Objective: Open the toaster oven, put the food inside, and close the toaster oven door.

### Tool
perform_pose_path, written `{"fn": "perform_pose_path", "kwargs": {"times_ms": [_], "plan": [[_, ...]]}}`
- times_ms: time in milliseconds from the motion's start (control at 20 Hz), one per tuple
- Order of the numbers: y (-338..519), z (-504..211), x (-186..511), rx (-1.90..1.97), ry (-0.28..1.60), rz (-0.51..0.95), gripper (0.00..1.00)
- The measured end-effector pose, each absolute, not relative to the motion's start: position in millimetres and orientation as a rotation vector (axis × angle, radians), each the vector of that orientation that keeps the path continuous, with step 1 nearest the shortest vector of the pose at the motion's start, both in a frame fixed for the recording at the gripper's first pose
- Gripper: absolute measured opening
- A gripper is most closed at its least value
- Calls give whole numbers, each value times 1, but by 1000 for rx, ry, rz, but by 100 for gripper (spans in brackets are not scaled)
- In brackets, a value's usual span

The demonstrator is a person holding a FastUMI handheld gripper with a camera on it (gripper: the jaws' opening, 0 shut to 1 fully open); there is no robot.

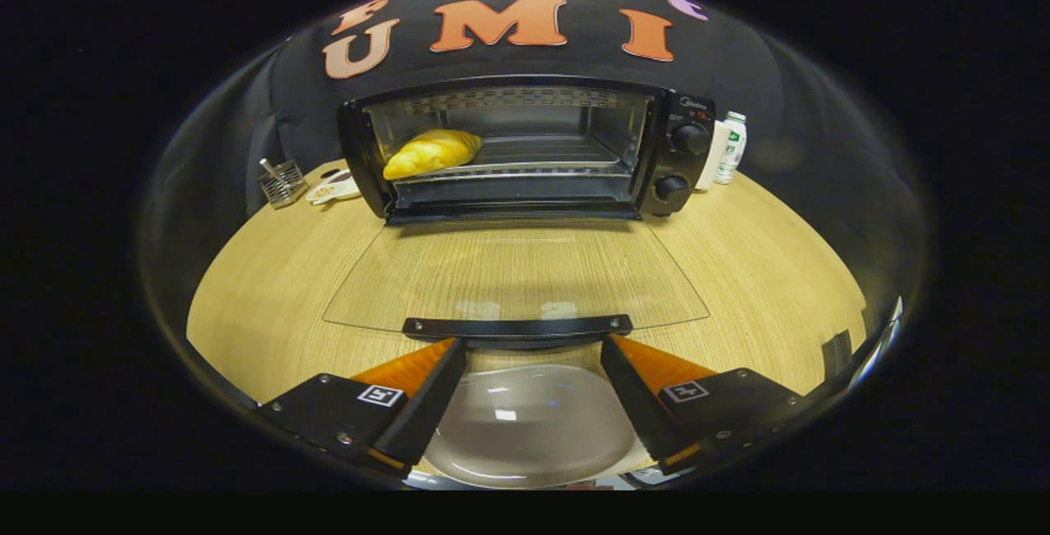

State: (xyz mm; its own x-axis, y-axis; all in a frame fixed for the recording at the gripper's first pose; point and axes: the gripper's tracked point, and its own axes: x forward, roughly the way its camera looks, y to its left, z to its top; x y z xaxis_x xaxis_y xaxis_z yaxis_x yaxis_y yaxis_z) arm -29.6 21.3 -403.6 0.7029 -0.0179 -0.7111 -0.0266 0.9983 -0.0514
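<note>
**Tongs: spread, nothing gripped**

The tongs (529, 354) sit at the bottom centre of the frame, level and aimed straight ahead. Both fingers (426, 387) are splayed well apart, converging slightly toward their tips. Nothing is pressed between them. The left finger lies at lower left, the right at lower right, roughly symmetrical about the frame's midline.

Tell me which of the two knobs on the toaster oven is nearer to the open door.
The lower knob. It sits near the bottom of the control panel, close to the door hinge, while the upper knob is above it. The gripper is open.
</note>
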Motion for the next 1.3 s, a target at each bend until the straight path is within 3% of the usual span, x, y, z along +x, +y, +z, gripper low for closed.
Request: {"fn": "perform_pose_path", "kwargs": {"times_ms": [450,800,1300], "plan": [[25,-341,-16,-41,690,33,99],[36,-271,37,-6,532,38,99],[63,-247,81,-28,482,59,99]]}}
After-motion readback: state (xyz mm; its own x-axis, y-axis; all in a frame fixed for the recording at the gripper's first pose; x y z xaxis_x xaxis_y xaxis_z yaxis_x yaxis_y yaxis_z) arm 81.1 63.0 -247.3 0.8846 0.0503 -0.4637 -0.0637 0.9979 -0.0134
